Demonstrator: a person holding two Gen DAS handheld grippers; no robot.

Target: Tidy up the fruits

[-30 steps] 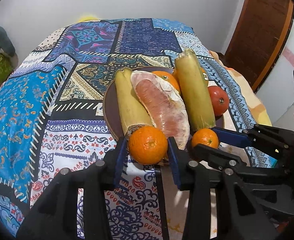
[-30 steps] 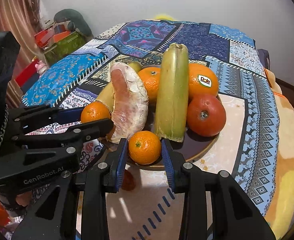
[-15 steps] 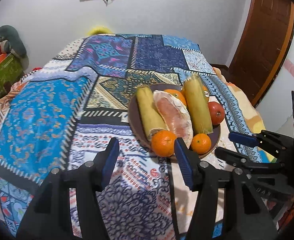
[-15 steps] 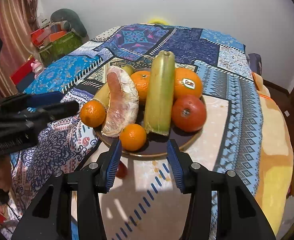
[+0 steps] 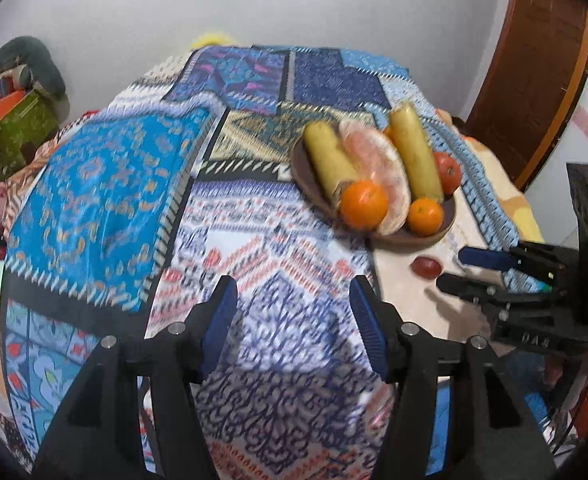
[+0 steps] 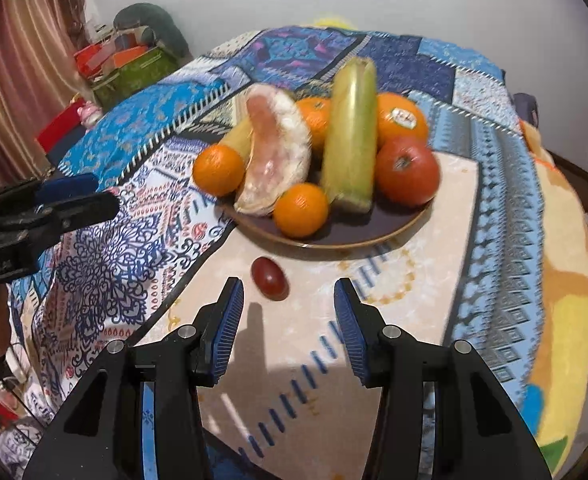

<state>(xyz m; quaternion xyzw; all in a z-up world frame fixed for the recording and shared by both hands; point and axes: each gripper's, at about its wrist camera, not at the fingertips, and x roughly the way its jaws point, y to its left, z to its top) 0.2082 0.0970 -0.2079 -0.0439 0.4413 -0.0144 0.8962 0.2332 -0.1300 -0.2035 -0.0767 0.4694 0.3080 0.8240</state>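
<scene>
Brown plate (image 6: 326, 240) brims with fruit; one grape (image 6: 269, 278) remains at its 6 o'clock as left tongs (image 5: 294, 320) and right tongs (image 6: 288, 320) hover spread, empty.

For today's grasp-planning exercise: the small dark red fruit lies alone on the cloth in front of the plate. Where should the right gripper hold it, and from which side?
Grip the small red fruit across its narrow middle, from above and the near side. It is oval, lying flat, clear of the plate; the open right gripper already faces it.
</scene>
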